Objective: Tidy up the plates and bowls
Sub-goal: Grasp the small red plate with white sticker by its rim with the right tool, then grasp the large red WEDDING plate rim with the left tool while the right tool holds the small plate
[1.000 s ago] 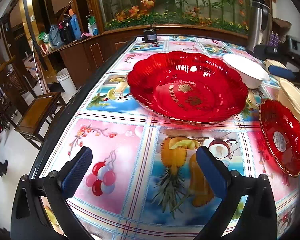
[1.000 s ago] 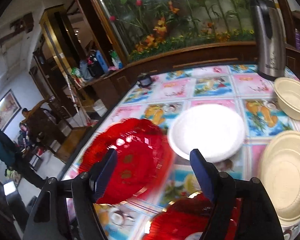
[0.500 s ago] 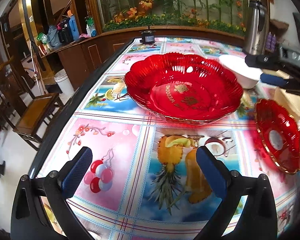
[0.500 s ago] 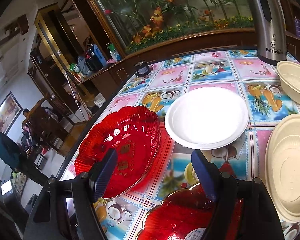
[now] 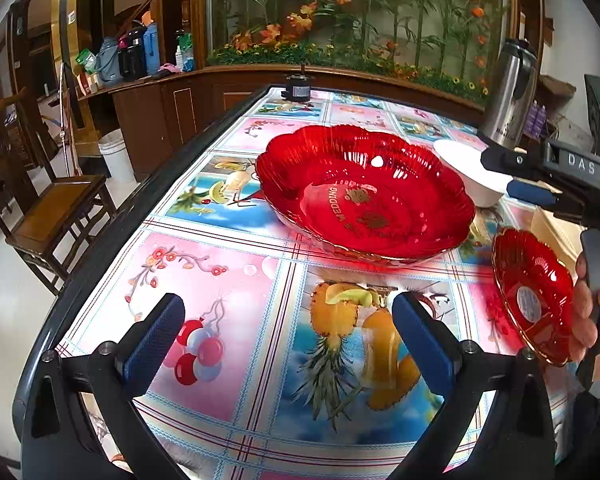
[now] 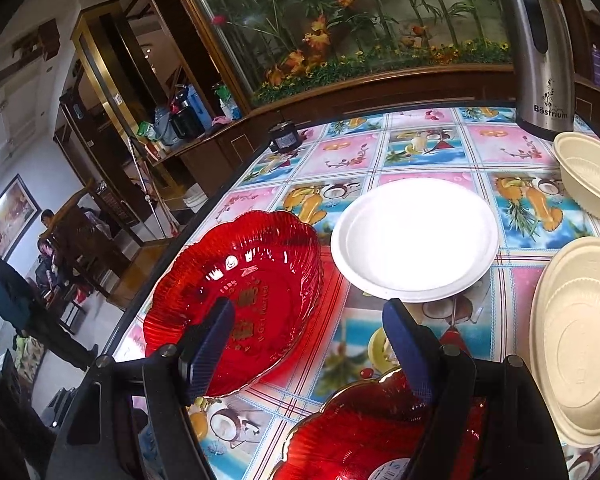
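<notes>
Meanwhile the left claw (image 5: 288, 340) hangs low over the near part of the worktop (image 5: 220, 280), its blue pads spread wide with nothing between them, aimed along the fruit-print cloth toward the large red plate (image 5: 364, 196). That plate sits flat near the worktop's middle, with the white plate (image 5: 470, 174) just behind it on the right side. From the left wrist view the right claw (image 5: 512, 176) reaches in from the right edge, level and above the white plate, while the person's fingers (image 5: 586, 300) wrap its handle just beside the small red plate (image 5: 532, 296).

From the right wrist view the right claw (image 6: 310, 340) is also spread, gripping nothing, and is tilted down with the small red plate (image 6: 364, 432) directly beneath it. The white plate (image 6: 414, 238) lies ahead, a large cream plate (image 6: 580, 336) to the right, a cream bowl (image 6: 590, 174) further back, beside the steel kettle (image 6: 540, 48).

Compared with half a second ago, the left claw has barely shifted. The right claw has dropped lower and closer to the small red plate, which fills more of its lower view.
</notes>
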`<state>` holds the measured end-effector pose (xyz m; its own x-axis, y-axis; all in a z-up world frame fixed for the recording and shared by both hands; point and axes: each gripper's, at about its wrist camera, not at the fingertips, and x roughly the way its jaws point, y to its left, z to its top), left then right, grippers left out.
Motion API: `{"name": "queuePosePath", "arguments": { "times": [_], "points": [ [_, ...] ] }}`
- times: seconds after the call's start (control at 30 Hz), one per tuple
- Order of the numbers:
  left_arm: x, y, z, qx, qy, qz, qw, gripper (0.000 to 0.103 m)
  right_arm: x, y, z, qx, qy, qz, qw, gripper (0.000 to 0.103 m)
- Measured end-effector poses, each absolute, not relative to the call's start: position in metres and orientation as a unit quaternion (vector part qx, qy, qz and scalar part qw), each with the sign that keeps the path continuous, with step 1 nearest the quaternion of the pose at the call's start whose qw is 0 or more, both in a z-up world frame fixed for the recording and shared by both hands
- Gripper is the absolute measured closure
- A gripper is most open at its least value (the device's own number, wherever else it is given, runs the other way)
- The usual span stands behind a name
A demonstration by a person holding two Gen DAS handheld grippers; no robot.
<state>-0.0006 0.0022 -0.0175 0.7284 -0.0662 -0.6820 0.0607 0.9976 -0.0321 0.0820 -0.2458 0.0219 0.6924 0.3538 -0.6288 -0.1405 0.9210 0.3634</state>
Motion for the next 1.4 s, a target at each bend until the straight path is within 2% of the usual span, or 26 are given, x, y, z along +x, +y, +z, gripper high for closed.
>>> {"name": "queuePosePath", "arguments": {
  "times": [0.43,0.8,1.0,1.13,1.4],
  "points": [
    [-0.006,0.003,-0.015,-0.037,0.353,-0.044,0.934,0.000,0.084,-0.250,0.020,0.159,0.371,0.130,0.906,0.025],
    [-0.005,-0.002,-0.014,-0.022,0.354,-0.040,0.934,0.000,0.085,-0.250,0.019,0.165,0.374,0.136,0.902,0.024],
    [-0.003,0.000,-0.015,-0.022,0.365,-0.040,0.930,0.000,0.086,-0.250,0.019,0.164,0.374,0.135,0.903,0.025],
    [0.007,0.014,-0.019,-0.069,0.409,-0.068,0.907,0.000,0.086,-0.249,0.019,0.171,0.377,0.143,0.899,0.025],
    [0.047,0.053,0.031,-0.073,0.409,-0.061,0.907,0.000,0.093,-0.255,0.020,0.192,0.383,0.143,0.892,0.029]
  ]
}}
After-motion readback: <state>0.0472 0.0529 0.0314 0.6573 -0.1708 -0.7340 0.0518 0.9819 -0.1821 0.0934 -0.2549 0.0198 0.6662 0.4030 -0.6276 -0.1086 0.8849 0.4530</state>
